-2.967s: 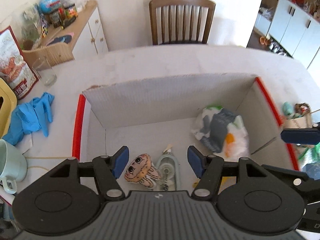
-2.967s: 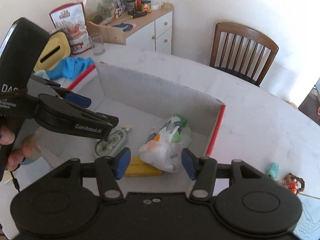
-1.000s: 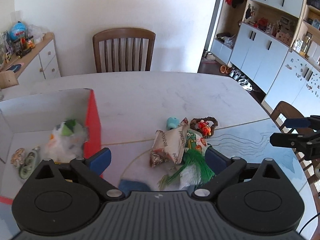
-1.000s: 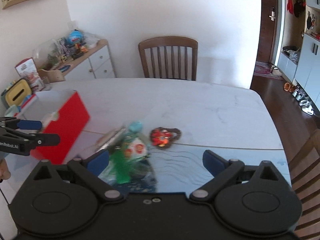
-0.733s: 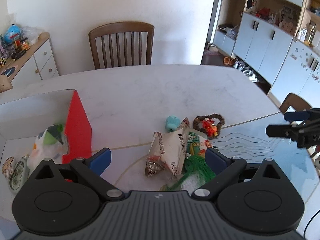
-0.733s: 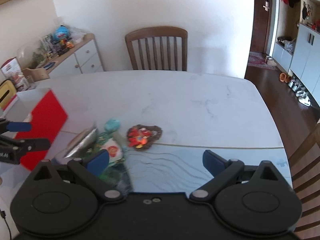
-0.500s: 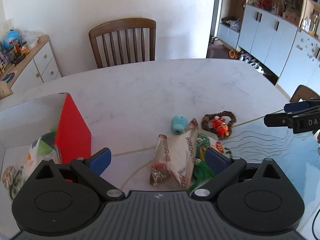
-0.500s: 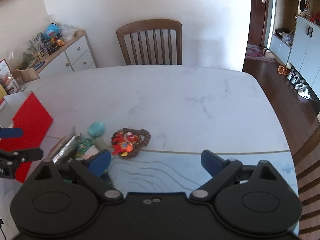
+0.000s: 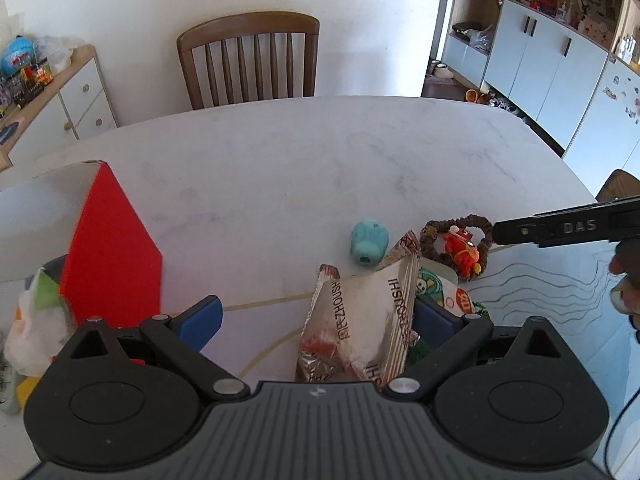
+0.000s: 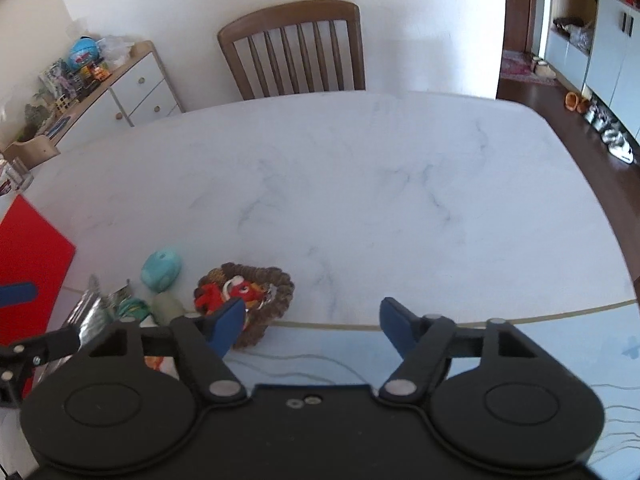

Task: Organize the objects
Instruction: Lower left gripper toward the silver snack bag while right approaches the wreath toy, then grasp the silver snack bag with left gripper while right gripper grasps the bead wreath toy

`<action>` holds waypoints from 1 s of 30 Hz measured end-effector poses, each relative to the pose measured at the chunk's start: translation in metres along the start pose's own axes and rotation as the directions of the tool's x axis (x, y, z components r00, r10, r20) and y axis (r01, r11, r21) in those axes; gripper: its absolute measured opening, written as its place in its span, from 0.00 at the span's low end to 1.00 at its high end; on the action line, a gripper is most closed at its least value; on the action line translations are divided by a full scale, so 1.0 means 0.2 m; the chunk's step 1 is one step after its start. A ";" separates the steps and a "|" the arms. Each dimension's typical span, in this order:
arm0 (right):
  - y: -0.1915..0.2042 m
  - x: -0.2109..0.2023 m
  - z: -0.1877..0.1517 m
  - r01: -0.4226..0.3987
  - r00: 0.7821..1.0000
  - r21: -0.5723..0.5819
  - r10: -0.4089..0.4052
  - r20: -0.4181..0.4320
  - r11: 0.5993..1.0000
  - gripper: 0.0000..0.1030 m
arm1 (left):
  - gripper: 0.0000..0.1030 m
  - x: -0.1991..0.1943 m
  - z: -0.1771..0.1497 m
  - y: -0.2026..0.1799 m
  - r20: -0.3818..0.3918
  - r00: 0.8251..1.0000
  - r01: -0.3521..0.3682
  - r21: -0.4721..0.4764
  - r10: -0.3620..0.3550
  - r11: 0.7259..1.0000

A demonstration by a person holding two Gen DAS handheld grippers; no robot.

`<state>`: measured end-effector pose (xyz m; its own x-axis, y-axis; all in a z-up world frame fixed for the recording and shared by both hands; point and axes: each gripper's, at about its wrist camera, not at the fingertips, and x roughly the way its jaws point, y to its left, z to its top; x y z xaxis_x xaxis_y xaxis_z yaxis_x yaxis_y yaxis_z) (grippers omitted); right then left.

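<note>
A silver snack packet stands on edge between the wide-open fingers of my left gripper, close to the right finger with no pad pressing it. Behind it lie a teal toy, a green packet and a brown rope wreath with a red figure. My right gripper hangs low over the table and its jaws are closing. Its left finger overlaps the near edge of the wreath, and only bare table shows between the pads. The red-sided box at the left holds a white bag.
A wooden chair stands at the table's far edge and a cluttered sideboard at the back left. A blue patterned mat covers the near right of the marble table. A person's hand holds the right gripper.
Both grippers have left the box, swung right to the loose pile and sunk lower. The right jaws have narrowed. The snack packet now sits between the left fingers.
</note>
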<state>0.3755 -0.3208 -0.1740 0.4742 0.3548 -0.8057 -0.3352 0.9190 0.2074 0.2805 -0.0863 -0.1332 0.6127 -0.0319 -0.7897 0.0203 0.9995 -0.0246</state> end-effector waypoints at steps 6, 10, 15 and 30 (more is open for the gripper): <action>0.00 0.09 0.02 -0.005 1.000 0.007 0.005 -0.022 1.000 0.53 | 0.98 0.05 -0.01 0.00 -0.013 1.000 0.001 -0.018 -0.002 1.000; 0.02 0.10 0.03 -0.007 1.000 -0.011 0.007 -0.014 1.000 0.45 | 0.97 0.06 -0.01 0.02 -0.015 1.000 0.013 -0.051 -0.013 0.999; 0.07 0.11 0.02 0.015 1.000 -0.071 -0.015 -0.008 0.997 0.33 | 0.89 0.07 -0.02 0.02 -0.015 0.999 0.037 -0.068 -0.038 0.997; 0.14 0.09 -0.02 0.017 1.000 -0.125 -0.015 0.019 0.992 0.07 | 0.44 0.07 -0.01 0.02 -0.050 0.993 0.099 -0.125 -0.106 0.987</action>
<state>0.3723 -0.2898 -0.1847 0.4946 0.3442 -0.7980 -0.4265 0.8962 0.1222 0.2866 -0.0819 -0.1457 0.5669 -0.1377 -0.8122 -0.0183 0.9836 -0.1796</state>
